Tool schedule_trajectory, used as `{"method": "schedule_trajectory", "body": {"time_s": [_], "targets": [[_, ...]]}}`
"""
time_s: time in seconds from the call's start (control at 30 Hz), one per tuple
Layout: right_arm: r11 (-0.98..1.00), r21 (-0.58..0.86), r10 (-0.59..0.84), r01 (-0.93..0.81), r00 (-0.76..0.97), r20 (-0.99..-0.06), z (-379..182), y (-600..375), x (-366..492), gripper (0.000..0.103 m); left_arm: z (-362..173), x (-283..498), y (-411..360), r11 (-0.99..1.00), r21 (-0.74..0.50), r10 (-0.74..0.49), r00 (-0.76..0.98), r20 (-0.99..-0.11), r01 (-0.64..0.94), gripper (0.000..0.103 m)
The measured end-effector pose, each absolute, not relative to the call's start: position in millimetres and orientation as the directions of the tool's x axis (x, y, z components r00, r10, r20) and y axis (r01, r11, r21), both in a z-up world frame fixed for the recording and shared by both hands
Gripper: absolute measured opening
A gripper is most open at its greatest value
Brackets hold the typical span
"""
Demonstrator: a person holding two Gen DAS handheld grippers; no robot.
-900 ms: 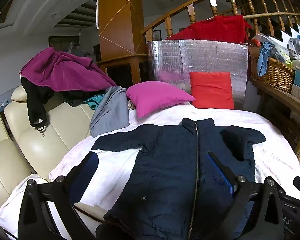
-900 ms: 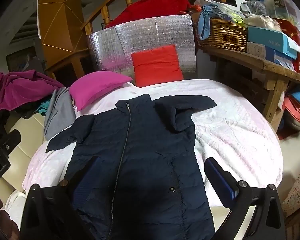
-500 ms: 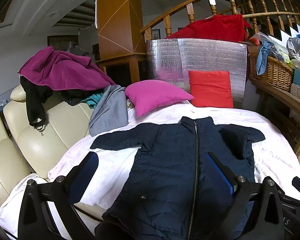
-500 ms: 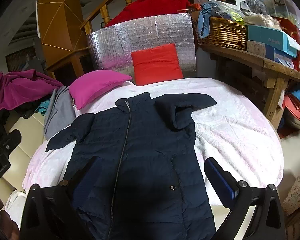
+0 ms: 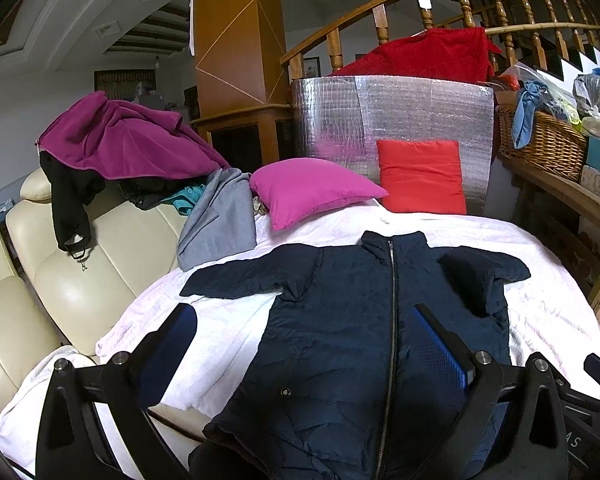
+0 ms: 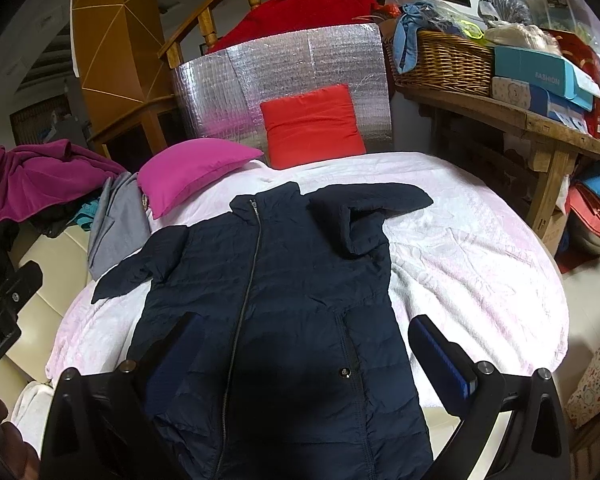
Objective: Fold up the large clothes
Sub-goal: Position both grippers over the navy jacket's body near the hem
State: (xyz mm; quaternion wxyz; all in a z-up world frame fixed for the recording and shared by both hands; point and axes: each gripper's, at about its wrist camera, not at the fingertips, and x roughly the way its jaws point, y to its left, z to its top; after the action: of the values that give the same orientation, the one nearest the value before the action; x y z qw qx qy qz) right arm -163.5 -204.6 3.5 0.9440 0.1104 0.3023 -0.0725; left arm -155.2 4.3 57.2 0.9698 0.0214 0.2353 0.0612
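1. Jacket flat, zipped, on the white blanket; one sleeve already folded in.
2. Left gripper and right gripper: wide open, empty, above the hem.
3. Nothing moved since a second ago; next fold not begun.

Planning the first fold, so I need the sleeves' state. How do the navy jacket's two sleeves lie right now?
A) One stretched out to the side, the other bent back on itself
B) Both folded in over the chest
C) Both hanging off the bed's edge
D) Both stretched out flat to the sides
A: on the jacket, the sleeve toward the sofa lies stretched out, while the other sleeve is doubled back at the shoulder.
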Motion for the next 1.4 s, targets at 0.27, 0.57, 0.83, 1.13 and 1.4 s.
{"method": "schedule_trajectory", "body": {"time_s": [0.27, 0.57, 0.83, 1.13, 1.4], "targets": [[0.965, 0.162, -0.072, 0.204, 0.806, -0.588, 2.2, -203.6, -163.6, 0.103, 56.3, -154.8, 5.5, 0.991, 0.07, 0.13, 0.88, -0.457, -0.11, 0.103], [0.967, 0.15, -0.078, 0.207, 0.797, -0.598, 0.9, -202.0, -163.4, 0.103, 53.9, -154.4, 6.4, 0.991, 0.07, 0.13, 0.877, -0.462, -0.111, 0.103], [0.967, 0.128, -0.094, 0.219, 0.778, -0.621, -4.9, -204.9, -157.3, 0.103, 45.9, -147.7, 7.1, 0.991, 0.071, 0.132, 0.866, -0.482, -0.111, 0.103], [0.968, 0.094, -0.117, 0.235, 0.745, -0.656, -12.2, -208.7, -145.8, 0.103, 37.3, -134.7, 7.6, 0.991, 0.075, 0.137, 0.854, -0.502, -0.115, 0.103], [0.961, 0.115, -0.12, 0.253, 0.751, -0.649, -16.0, -222.3, -119.9, 0.103, 26.2, -108.4, 10.7, 0.99, 0.076, 0.139, 0.844, -0.518, -0.117, 0.103]]}}
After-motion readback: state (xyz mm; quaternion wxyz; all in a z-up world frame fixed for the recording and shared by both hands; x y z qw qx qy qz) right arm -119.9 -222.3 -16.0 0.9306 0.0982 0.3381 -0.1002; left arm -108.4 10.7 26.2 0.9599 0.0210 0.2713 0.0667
